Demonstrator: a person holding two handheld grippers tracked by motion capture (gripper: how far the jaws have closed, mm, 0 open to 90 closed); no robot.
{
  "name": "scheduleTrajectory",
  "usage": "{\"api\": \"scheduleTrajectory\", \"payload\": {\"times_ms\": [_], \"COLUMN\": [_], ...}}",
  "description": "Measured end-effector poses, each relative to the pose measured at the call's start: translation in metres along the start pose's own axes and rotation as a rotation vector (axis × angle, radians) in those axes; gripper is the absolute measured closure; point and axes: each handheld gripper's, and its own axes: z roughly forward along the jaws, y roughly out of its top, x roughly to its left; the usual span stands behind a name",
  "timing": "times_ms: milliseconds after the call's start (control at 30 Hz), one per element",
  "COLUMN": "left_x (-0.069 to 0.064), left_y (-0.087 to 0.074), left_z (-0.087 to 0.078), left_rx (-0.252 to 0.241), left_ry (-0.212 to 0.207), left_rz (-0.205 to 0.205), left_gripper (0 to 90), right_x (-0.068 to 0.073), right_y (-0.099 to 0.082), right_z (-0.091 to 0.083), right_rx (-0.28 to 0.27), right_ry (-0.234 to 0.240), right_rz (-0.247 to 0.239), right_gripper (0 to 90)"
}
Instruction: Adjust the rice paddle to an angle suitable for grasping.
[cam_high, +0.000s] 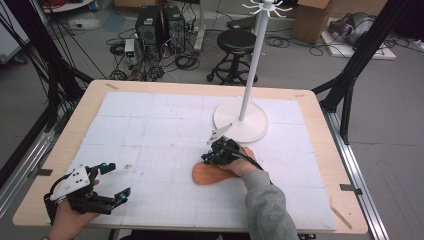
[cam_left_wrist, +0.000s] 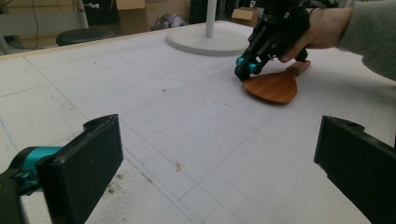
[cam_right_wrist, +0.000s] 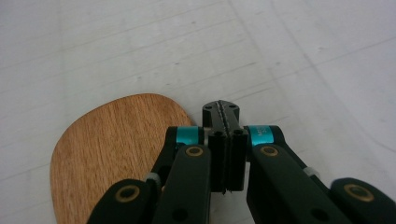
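Wooden board flat on the white gridded mat, near the table's front middle.

We see the right gripper hovering at the board's far edge, its fingers pressed together with nothing between them; in the right gripper view the tips sit just beside the board's rounded rim. Our left gripper rests well apart at the front left corner, fingers spread wide over bare mat. Behind the board stands a white stand on its round base.
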Motion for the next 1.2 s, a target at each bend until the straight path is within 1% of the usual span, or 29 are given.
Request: {"api": "scheduleTrajectory", "payload": {"times_ms": [33, 67, 100, 133, 167, 233, 267, 300, 333, 400, 500, 567, 633, 833, 867, 900, 967, 1000, 1033, 1200], "left_x": [0.000, 0.000, 0.000, 0.000, 0.000, -0.001, -0.001, -0.001, -0.001, -0.001, -0.001, -0.001, -0.001, -0.001, -0.001, -0.001, -0.001, -0.001, -0.001, -0.001], "left_y": [0.000, 0.000, 0.000, 0.000, 0.000, 0.000, 0.000, 0.000, 0.000, 0.000, 0.000, 0.000, 0.000, 0.001, 0.001, 0.001, 0.001, 0.001, 0.001, 0.001], "left_z": [0.000, 0.000, 0.001, 0.001, 0.001, 0.001, 0.001, 0.001, 0.001, 0.001, 0.002, 0.002, 0.002, 0.001, 0.001, 0.001, 0.000, 0.000, 0.000, 0.000], "left_rx": [0.000, 0.002, 0.001, 0.001, 0.002, 0.004, 0.004, 0.004, 0.004, 0.004, 0.005, 0.006, 0.006, 0.004, 0.004, 0.003, 0.003, 0.002, 0.002, 0.003], "left_ry": [-0.001, -0.001, 0.000, 0.000, 0.000, -0.002, -0.002, -0.002, -0.002, -0.002, -0.005, -0.005, -0.004, 0.000, 0.000, 0.000, 0.000, 0.001, 0.001, -0.004], "left_rz": [-0.005, -0.003, -0.005, -0.005, -0.004, -0.002, -0.002, 0.000, 0.000, 0.000, -0.003, -0.001, -0.001, 0.000, -0.001, -0.001, -0.001, 0.002, 0.003, 0.004], "left_gripper": [1.8, 1.8, 1.8, 1.8, 1.8, 1.8, 1.8, 1.8, 1.8, 1.8, 1.8, 1.8, 1.8, 1.8, 1.8, 1.7, 1.8, 1.8, 1.8, 1.8], "right_x": [0.004, 0.004, 0.009, 0.009, 0.015, 0.016, 0.020, 0.024, 0.024, 0.029, 0.035, 0.039, 0.045, 0.052, 0.054, 0.055, 0.058, 0.061, 0.066, 0.067], "right_y": [-0.002, -0.002, -0.004, -0.004, -0.005, -0.005, -0.006, -0.008, -0.008, -0.012, -0.016, -0.019, -0.022, -0.032, -0.034, -0.035, -0.037, -0.037, -0.037, -0.039], "right_z": [-0.001, -0.001, -0.002, -0.002, -0.004, -0.004, -0.005, -0.007, -0.007, -0.008, -0.011, -0.012, -0.015, -0.020, -0.022, -0.022, -0.025, -0.026, -0.028, -0.028], "right_rx": [-0.002, -0.002, -0.001, -0.001, 0.010, 0.012, 0.022, 0.023, 0.023, 0.018, 0.012, 0.006, 0.009, -0.012, -0.014, -0.016, -0.003, 0.004, 0.012, -0.001], "right_ry": [0.021, 0.021, 0.033, 0.033, 0.021, 0.018, 0.035, 0.050, 0.050, 0.068, 0.082, 0.083, 0.085, 0.094, 0.102, 0.099, 0.100, 0.092, 0.064, 0.051], "right_rz": [-0.005, -0.005, -0.018, -0.018, -0.028, -0.027, -0.023, -0.035, -0.035, -0.041, -0.048, -0.051, -0.067, -0.059, -0.054, -0.060, -0.073, -0.080, -0.108, -0.128], "right_gripper": [90.0, 90.0, 90.0, 90.0, 90.0, 90.0, 90.0, 90.0, 90.0, 90.0, 90.0, 90.0, 90.0, 90.0, 90.0, 90.0, 90.0, 90.0, 90.0, 90.0]}}
